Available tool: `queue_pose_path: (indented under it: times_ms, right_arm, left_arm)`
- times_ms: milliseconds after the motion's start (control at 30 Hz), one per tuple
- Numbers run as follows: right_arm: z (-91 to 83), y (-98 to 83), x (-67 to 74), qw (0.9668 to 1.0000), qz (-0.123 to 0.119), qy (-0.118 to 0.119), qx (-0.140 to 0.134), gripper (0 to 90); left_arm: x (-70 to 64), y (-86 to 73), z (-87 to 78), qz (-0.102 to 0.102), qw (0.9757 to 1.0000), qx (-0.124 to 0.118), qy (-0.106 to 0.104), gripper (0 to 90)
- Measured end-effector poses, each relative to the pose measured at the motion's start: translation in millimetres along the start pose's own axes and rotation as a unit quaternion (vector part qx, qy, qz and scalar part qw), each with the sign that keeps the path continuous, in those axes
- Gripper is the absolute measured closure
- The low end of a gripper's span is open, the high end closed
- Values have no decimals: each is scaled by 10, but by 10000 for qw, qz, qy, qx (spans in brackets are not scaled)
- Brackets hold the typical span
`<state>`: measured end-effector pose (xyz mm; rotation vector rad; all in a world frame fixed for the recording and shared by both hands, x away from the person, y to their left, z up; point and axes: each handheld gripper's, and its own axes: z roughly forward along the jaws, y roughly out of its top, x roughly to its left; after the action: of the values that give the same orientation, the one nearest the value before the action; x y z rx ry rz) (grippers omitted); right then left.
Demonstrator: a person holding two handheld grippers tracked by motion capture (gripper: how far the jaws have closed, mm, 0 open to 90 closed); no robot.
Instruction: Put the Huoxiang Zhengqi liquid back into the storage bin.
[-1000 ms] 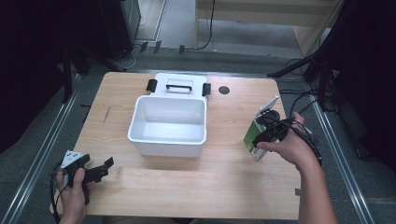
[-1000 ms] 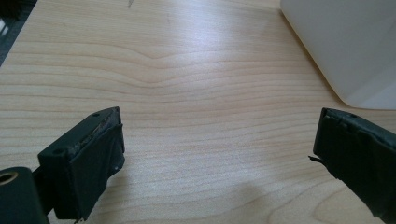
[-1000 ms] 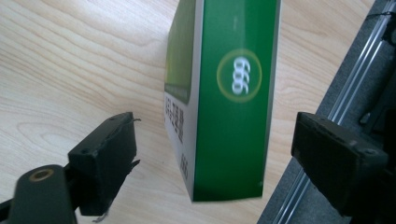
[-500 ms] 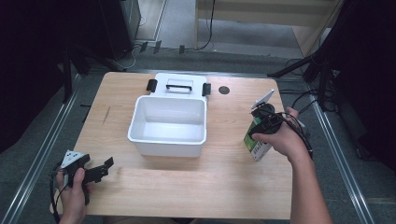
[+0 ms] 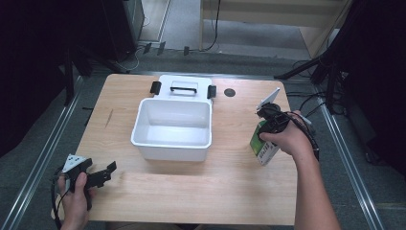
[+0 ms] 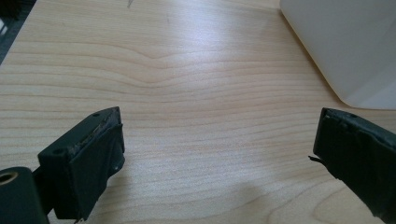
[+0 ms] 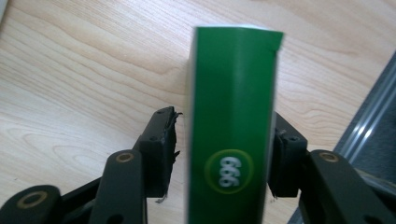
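A green and white carton [image 5: 262,146] stands upright on the wooden table [image 5: 191,187] at the right. My right gripper [image 5: 264,128] straddles its top from above. In the right gripper view the carton [image 7: 231,116] fills the space between the jaws of the right gripper [image 7: 224,122]; the right jaw touches it and a thin strip of table shows at the left jaw. My left gripper [image 5: 106,173] rests low at the table's front left corner, open and holding nothing. Its jaws stand wide apart over bare wood in the left gripper view [image 6: 219,135].
A white open bin [image 5: 171,146] sits mid-table, its corner [image 6: 345,46] near the left gripper. The bin's lid [image 5: 182,85] with black clips lies just behind it. A black round spot [image 5: 230,92] marks the far table. Metal rails run along both sides.
The right hand has moved left and forward, bringing its gripper down over the carton's top. The carton has stayed in place. The left gripper has not moved.
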<state>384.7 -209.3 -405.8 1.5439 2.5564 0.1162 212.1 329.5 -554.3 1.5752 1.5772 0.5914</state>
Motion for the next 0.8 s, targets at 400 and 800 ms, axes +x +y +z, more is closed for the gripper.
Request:
queue_pose_path:
  times_ms: [400,800]
  right_arm:
    - [7,-42,45,9959,-841,290,-180,652]
    - [-286,-88,305,9583,-2746,212,-761,650]
  left_arm:
    - [-2,1,0,1,10000,12,2,29]
    - [0,2,0,12,10000,6,2,30]
